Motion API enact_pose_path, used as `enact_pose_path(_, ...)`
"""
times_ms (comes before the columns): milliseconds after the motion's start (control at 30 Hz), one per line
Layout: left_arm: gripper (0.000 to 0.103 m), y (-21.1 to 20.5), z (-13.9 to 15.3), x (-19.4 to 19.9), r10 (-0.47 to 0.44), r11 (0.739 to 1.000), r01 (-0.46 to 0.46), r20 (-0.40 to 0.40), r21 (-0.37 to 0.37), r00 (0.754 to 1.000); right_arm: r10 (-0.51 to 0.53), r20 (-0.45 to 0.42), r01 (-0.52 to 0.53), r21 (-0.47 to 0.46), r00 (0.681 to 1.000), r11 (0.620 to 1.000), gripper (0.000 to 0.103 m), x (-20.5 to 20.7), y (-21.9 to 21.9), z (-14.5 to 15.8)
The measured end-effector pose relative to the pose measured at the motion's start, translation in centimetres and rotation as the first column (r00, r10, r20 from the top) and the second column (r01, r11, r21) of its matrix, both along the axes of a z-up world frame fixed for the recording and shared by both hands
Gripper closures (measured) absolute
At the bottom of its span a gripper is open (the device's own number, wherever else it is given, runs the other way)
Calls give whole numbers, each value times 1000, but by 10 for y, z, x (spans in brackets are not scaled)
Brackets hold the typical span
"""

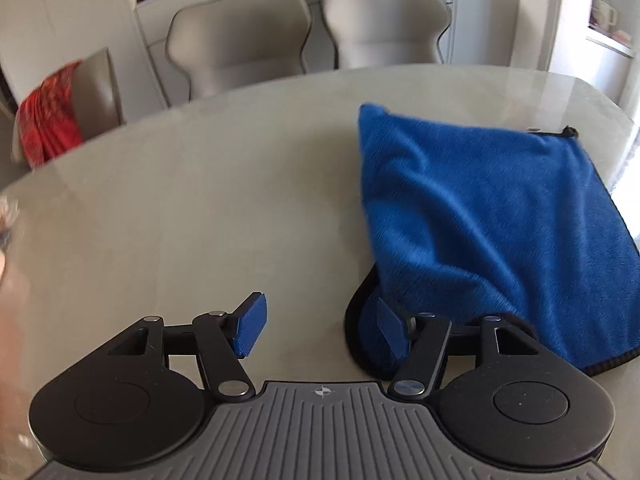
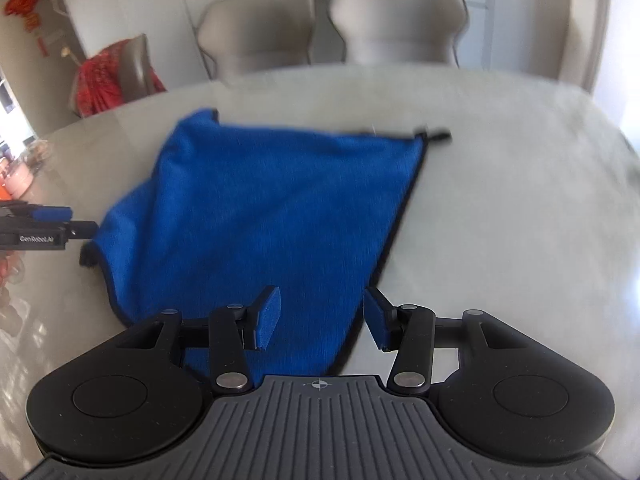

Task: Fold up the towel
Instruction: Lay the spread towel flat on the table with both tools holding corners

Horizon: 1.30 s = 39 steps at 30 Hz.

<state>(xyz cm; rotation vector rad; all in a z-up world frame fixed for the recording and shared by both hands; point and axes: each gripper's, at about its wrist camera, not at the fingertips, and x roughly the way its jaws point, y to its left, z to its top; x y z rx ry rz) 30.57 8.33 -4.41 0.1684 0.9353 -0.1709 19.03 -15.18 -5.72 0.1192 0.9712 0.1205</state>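
Note:
A blue towel (image 1: 492, 216) with a black hem lies rumpled on the pale table (image 1: 200, 200), to the right in the left wrist view. My left gripper (image 1: 320, 328) is open and empty; its right finger sits at the towel's near left corner, which curls up. In the right wrist view the towel (image 2: 260, 208) lies ahead and left. My right gripper (image 2: 322, 320) is open over the towel's near right edge, holding nothing. The left gripper's fingers (image 2: 52, 216) show at the towel's left corner.
Two grey chairs (image 1: 312, 32) stand behind the table's far edge. A third chair with a red cloth (image 1: 52, 120) over it stands at the left. Shelves with books line the back wall. A window shines bright at the right.

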Motion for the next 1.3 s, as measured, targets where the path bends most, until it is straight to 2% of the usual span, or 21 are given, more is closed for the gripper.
enact_pose_path(133, 38, 0, -5, 5, -12, 1000, 12, -40, -7, 999, -52, -38, 51, -42, 998, 998, 55, -5, 8, -11)
enact_pose_path(367, 38, -7, -8, 16, -56, 998, 54, -94, -22, 994, -82, -21, 80, -94, 996, 992, 55, -9, 21, -12)
enact_pose_path(467, 27, -12, -8, 16, -62, 997, 66, -96, 39, 994, -75, -8, 74, -124, 997, 990, 55, -11, 27, -13)
enact_pose_path(633, 26, -16, -8, 10, -57, 996, 62, -71, 65, 996, -31, 32, 34, -122, 999, 992, 58, -18, 38, -15)
enact_pose_path(667, 30, -16, -8, 9, -69, 995, 73, -65, 62, 996, -23, 38, 28, -122, 999, 992, 62, -18, 40, -15)
enact_pose_path(733, 61, -17, -7, 3, -130, 991, 132, -55, 34, 990, 4, 50, 1, -111, 999, 994, 79, -19, 42, -14)
enact_pose_path(767, 88, -19, -6, -2, -182, 983, 183, -50, 7, 982, 14, 50, -8, -103, 999, 995, 91, -19, 43, -14)
enact_pose_path(800, 90, -20, -6, -3, -192, 981, 193, -50, 9, 980, 26, 47, -21, -93, 999, 995, 91, -19, 44, -14)
enact_pose_path(867, 93, -27, -5, -10, -205, 976, 207, -39, 61, 978, 33, 53, -27, -101, 998, 994, 92, -19, 46, -12)
enact_pose_path(967, 102, -22, 1, -16, -179, 983, 180, -41, 27, 983, 33, 69, -25, -121, 997, 992, 93, -24, 41, -1)
enact_pose_path(1100, 102, -9, 9, -29, -145, 989, 145, -50, 3, 988, 46, 88, -27, -207, 995, 978, 94, -34, 33, 16)
enact_pose_path(1300, 102, -4, 20, -77, -169, 986, 168, -62, -18, 984, 2, 67, 17, -281, 998, 960, 94, -57, 5, 38)
